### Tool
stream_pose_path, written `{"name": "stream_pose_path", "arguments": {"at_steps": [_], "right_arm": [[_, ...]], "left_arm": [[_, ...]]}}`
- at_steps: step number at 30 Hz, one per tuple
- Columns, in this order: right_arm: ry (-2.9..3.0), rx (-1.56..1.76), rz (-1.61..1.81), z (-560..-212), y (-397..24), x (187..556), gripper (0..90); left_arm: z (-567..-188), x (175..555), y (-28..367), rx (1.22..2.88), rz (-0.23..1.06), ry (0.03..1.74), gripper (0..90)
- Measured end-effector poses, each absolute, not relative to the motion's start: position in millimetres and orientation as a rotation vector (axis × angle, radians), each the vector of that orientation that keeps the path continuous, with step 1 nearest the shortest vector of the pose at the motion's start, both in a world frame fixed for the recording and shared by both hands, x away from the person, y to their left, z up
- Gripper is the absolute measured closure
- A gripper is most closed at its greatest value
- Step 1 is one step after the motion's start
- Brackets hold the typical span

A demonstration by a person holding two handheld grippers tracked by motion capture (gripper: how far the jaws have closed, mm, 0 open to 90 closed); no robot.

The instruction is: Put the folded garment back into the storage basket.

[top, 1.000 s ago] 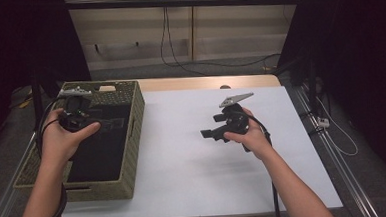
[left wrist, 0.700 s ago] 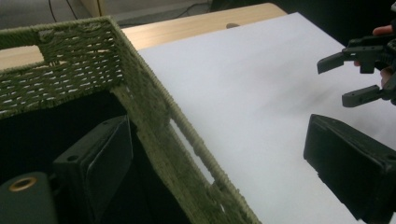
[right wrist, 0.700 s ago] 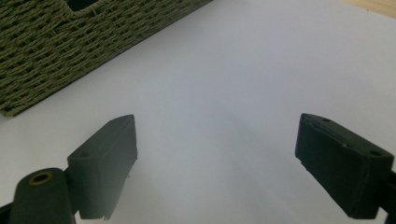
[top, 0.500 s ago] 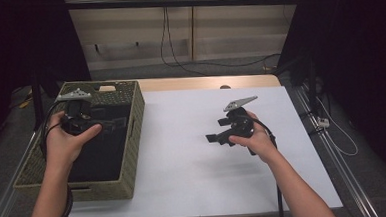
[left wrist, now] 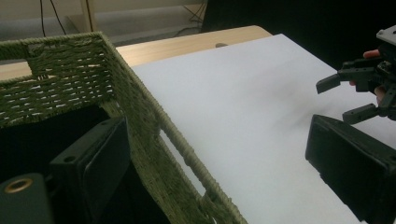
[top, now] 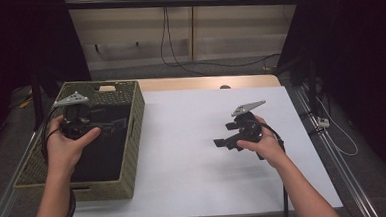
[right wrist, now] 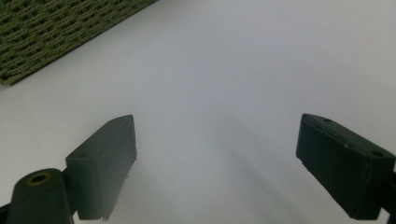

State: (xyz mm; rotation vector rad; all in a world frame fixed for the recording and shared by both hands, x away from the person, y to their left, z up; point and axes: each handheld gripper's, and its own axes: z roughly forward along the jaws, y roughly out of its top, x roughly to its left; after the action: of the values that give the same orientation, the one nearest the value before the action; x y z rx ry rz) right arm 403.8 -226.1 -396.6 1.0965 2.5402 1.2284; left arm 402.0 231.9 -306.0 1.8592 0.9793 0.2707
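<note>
Presently, nothing is picked up. The left gripper (top: 113,125) hangs with jaws spread and empty over the dark inside of the woven basket (top: 134,120). The right gripper (top: 221,135), open and empty, hovers above the bare white table (top: 182,139), basket well ahead of it.

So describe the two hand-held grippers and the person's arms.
Both hand-held grippers, left and right, are black with two blocky flat-faced jaws. Each carries a grey three-cornered plate on top and trails a black cable. The forearms are bare, with no sleeves visible.

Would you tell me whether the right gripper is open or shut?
Open: the right gripper has its jaws wide apart over the bare white table.
</note>
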Motion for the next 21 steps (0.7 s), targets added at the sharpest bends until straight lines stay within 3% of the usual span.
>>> {"name": "stream_pose_path", "arguments": {"at_steps": [21], "right_arm": [[2.529,1.131,1.211,-408.0,-249.4,380.7,10.2]], "left_arm": [[-313.0,393.2,224.2,1.804,0.268,0.910,5.7]]}}
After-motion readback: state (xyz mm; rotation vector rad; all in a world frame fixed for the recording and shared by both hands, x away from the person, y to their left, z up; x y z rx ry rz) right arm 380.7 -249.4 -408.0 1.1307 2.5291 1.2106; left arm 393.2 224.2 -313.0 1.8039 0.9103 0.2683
